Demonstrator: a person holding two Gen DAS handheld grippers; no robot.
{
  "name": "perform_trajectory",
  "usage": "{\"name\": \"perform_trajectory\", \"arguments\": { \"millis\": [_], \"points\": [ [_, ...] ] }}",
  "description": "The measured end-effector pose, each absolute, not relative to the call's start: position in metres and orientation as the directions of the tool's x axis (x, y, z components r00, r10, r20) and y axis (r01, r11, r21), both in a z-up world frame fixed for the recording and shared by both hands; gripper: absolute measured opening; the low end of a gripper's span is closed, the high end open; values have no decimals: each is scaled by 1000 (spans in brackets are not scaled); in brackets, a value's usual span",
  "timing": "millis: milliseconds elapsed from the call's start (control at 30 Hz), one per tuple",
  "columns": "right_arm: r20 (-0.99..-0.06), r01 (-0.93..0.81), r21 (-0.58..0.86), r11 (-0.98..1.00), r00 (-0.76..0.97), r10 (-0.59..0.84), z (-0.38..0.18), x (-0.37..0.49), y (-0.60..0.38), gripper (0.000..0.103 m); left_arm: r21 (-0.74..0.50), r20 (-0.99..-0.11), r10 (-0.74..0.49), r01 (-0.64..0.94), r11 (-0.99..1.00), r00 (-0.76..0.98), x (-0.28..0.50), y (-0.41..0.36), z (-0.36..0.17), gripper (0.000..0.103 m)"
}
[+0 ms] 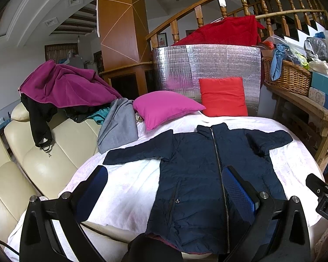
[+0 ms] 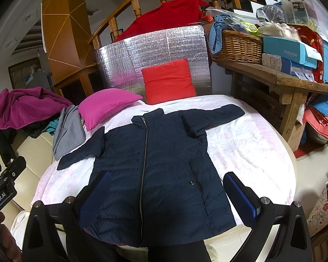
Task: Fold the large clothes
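So, jacket: your navy quilted zip-front jacket (image 1: 199,170) lies face up on the pale pink-white quilted cover (image 1: 124,196), zipped, collar toward the cushions and hem toward you; laid flat like this, it is ready for a first fold.
Sleeves: the left sleeve (image 1: 137,152) runs out straight, while the right sleeve (image 2: 212,115) angles out with a crease near the shoulder; spread this way, each can be reached from its own side.
Left gripper (image 1: 164,196): you hold it above the hem end with the jaws spread wide, nothing between them; its view centres on the jacket's left half.
Right gripper (image 2: 166,196): likewise wide apart and empty, hovering over the lower body of the jacket.
Stage: I judge that folding has not started, since no part is doubled over.
Next move: probably bring a sleeve in across the chest; pinch only the cuff, because the padded fabric looks slippery.
Surroundings: the magenta square cushion (image 1: 164,107) and the red square cushion (image 1: 224,96) sit beyond the collar, apart from it; the grey garment (image 1: 118,126) lies just beside the left sleeve, so keep it out of your pinch.
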State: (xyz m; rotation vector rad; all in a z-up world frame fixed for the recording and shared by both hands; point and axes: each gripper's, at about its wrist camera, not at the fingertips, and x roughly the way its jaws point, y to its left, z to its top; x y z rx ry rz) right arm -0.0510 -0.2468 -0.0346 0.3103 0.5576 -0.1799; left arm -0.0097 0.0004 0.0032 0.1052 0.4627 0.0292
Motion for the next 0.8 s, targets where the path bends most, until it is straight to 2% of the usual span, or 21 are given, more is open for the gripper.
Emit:
{"name": "perform_trajectory", "arguments": {
  "millis": [600, 800],
  "points": [
    [-547, 251, 250, 935, 834, -78, -33, -45, -256, 103, 112, -454, 57, -7, 994, 889, -2, -5, 4, 103],
    [-528, 225, 358, 906, 850, -3, -26, -21, -303, 103, 104, -518, 46, 10, 995, 854, 43, -12, -9, 103]
  ]
}}
